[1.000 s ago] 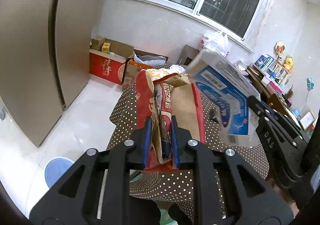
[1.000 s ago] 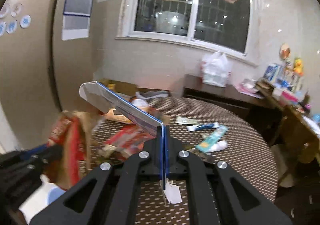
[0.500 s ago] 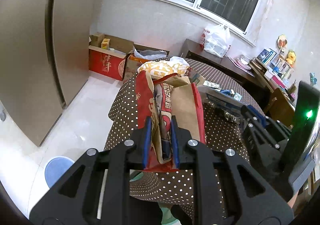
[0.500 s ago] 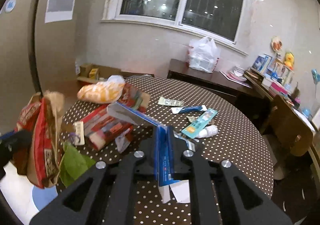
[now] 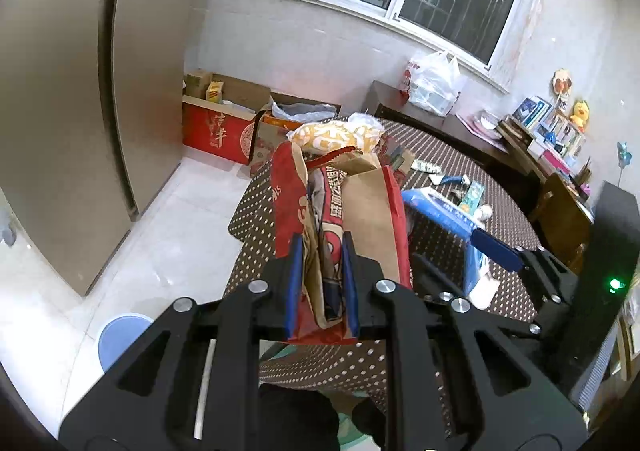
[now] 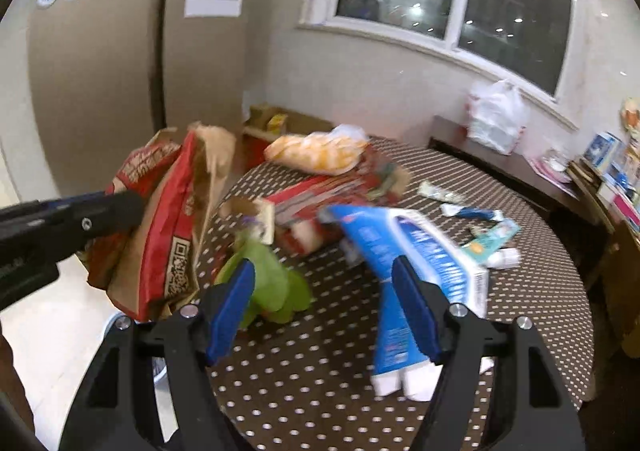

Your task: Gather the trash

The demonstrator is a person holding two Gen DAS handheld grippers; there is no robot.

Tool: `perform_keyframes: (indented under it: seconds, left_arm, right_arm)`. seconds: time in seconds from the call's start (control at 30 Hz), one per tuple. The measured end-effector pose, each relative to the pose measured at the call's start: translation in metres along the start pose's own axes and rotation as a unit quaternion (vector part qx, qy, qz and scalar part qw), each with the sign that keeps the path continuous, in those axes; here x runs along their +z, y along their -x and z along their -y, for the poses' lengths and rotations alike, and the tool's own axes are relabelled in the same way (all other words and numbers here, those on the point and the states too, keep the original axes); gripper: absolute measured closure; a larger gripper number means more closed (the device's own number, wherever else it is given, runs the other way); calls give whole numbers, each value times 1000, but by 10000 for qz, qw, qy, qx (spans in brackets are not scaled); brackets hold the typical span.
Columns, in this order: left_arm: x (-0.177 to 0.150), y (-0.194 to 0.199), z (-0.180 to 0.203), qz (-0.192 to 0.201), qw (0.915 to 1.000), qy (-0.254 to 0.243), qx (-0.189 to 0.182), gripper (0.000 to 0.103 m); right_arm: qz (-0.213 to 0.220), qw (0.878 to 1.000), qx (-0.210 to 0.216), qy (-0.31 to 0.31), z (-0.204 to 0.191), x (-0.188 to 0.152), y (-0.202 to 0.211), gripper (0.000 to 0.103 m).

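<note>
Left gripper (image 5: 320, 283): I have it clamped on the rim of the red-and-brown paper bag (image 6: 160, 227), which hangs at the polka-dot table's (image 6: 320, 383) left edge.
Bag risk: only 1 edge is pinched; the mouth may sag shut or the paper may tear as trash goes in.
Green scrap (image 6: 272, 283): lying just beside the bag, in front of my right tool.
Right gripper (image 6: 324, 307): my jaws are opening; the blue-and-white box (image 6: 416, 251) sits loose against the right pad.
Box risk: it is over the table, not the bag, so it may miss.
Clutter: yellow bag (image 6: 316, 155), red wrappers (image 6: 320, 199) and small tubes (image 6: 472, 211) crowd the far side.
</note>
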State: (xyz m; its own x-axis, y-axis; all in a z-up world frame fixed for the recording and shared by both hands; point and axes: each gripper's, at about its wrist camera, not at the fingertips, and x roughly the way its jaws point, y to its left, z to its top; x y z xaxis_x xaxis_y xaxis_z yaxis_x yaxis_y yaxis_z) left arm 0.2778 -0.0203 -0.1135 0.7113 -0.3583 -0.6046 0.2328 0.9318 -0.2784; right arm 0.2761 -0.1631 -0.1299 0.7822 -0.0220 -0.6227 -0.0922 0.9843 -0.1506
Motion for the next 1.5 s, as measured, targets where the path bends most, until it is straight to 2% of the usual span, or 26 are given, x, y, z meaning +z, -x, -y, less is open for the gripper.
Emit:
perform_keyframes:
  seconds: [0.1,0.2,0.23,0.27,0.3,0.33,0.43,0.63,0.73,0.9,1.0,1.13,1.27,1.37,1.4,1.5]
  left_arm:
    - [-5,-4,-7,-89,9998,-43,188,84]
    - [-6,-7,-14,-164,9997,29,183,84]
    - [-6,-9,-16,-176,9996,25,239,84]
    - [-6,-10,-17,-185,9995,29,254,84]
    - [-5,-11,-18,-200,9996,57,199,84]
    - [-6,-11,-19,-205,9996,86,158,84]
    - [-6,-8,-22,-136,9995,96,251,84]
    - [-4,12,-43,129,9987,381,311,84]
    - [-3,24,-53,285,9977,502,364,84]
    - [-3,47,-74,508,9950,698,500,84]
    - [-6,58,-89,603,9924,763,755,84]
    - [-16,65,-117,539,9871,900,1210,84]
    - [-31,67,-152,411,9808,1122,1543,84]
    - [-45,63,-184,215,9720,1324,1929,84]
    - [-52,59,-198,82,9668,1429,2116,84]
    - [-67,48,-225,-191,9576,1638,2361,84]
  right_arm:
    - [-133,9997,212,81,-12,-1,-11,33]
    - [-301,9985,428,156,-19,0,-26,46]
    - [-370,9977,541,149,-21,0,-31,53]
    - [-478,9962,726,106,-21,0,-37,69]
    - [-567,9951,804,69,-22,0,-42,81]
    - [-663,9944,817,55,-23,-1,-47,97]
    - [-578,9959,694,-38,-20,-1,-48,98]
    - [168,9989,330,-297,-7,17,-11,99]
    - [398,9976,401,-397,-5,29,5,99]
    - [753,9947,649,-253,-30,45,34,99]
    - [728,9927,955,-107,-54,53,35,99]
    - [643,9901,1242,132,-92,57,26,98]
    - [357,9861,1576,381,-141,54,5,98]
    - [173,9833,1740,501,-169,48,-13,98]
    - [113,9823,1787,543,-180,46,-19,98]
    - [-85,9790,1930,656,-208,38,-37,98]
